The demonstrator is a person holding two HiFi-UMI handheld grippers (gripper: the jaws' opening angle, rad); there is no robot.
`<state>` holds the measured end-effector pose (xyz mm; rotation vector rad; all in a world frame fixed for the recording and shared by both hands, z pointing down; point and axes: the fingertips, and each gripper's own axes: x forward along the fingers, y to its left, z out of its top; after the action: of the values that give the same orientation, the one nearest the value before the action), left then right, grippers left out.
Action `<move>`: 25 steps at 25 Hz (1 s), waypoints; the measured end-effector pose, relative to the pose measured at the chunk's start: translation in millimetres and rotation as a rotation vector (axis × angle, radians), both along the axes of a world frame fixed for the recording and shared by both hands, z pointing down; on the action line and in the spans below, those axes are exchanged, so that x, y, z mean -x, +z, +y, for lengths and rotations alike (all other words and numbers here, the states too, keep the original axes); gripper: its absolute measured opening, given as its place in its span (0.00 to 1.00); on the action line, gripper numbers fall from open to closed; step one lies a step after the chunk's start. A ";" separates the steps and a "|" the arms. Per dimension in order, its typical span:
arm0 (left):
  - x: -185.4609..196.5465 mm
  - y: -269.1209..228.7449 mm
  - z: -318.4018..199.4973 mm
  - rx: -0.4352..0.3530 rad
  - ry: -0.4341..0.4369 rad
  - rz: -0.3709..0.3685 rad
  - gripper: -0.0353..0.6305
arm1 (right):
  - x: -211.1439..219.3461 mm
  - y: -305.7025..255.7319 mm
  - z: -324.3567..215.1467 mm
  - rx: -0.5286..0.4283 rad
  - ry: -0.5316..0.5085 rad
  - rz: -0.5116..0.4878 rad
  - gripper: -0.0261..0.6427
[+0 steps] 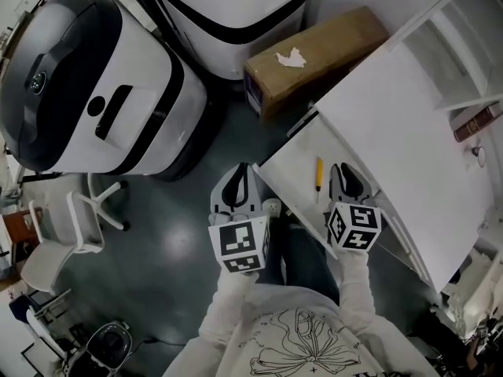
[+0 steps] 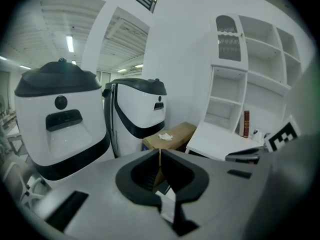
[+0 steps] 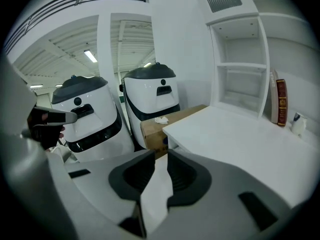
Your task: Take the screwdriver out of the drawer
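The left gripper point(image 1: 240, 181) is clenched on nothing, out over the floor beside the open drawer point(image 1: 292, 163). The right gripper point(image 1: 346, 177) hangs released above that drawer, jaws apart and empty. The yellow screwdriver point(image 1: 319, 176) lies in the drawer just left of its jaws, untouched, between both grippers.

Both arms reach forward from the body in pale sleeves point(image 1: 355, 277), elbows bent, each hand carrying a gripper. The two grippers point ahead and downward, side by side but apart. The left gripper point(image 1: 240, 170) sits a little nearer the body; in its own view point(image 2: 160, 152) the jaws are together, with nothing between them. The right gripper point(image 1: 346, 171) has its jaws parted by a clear gap point(image 3: 160, 155) and grips nothing. Each gripper's marker cube point(image 1: 238, 246) faces up.
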<state>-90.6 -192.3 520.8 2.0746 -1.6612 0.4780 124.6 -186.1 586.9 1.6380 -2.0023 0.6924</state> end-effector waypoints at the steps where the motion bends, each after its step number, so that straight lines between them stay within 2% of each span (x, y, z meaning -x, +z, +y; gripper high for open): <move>1: -1.4 4.6 -0.3 0.007 0.000 0.001 0.07 | -1.4 6.2 0.3 0.012 -0.001 0.000 0.15; 13: -11.1 50.8 -3.6 0.108 -0.023 -0.003 0.07 | -7.1 86.5 5.0 0.186 -0.057 -0.002 0.19; 25: -25.5 84.4 -20.3 0.166 -0.039 -0.026 0.07 | -12.8 172.1 15.6 0.357 -0.082 -0.020 0.19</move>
<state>-65.2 -212.6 605.2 1.9206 -1.6157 0.6100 137.5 -170.6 759.0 1.3371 -1.8203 0.9735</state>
